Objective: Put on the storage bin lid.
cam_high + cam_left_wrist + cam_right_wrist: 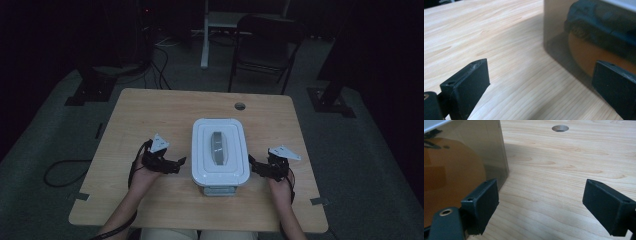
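A clear storage box with a white lid [220,150] and a grey handle [218,148] sits in the middle of the wooden table [150,115]. My left gripper [176,164] rests open just left of the box, jaws pointing at its side. My right gripper [254,165] stands open just right of it. In the left gripper view the smoky box wall [559,32] shows a dark toy car [599,22] and something orange inside, with the open gripper [544,85] empty. The right gripper view has the box wall [461,162] by my left jaw, and the gripper [541,207] holds nothing.
A round cable hole [240,106] lies in the table behind the box, also seen as the hole [560,128] in the right gripper view. A dark chair [265,45] and a white table leg [205,35] stand beyond the table. Bare wood lies on both sides.
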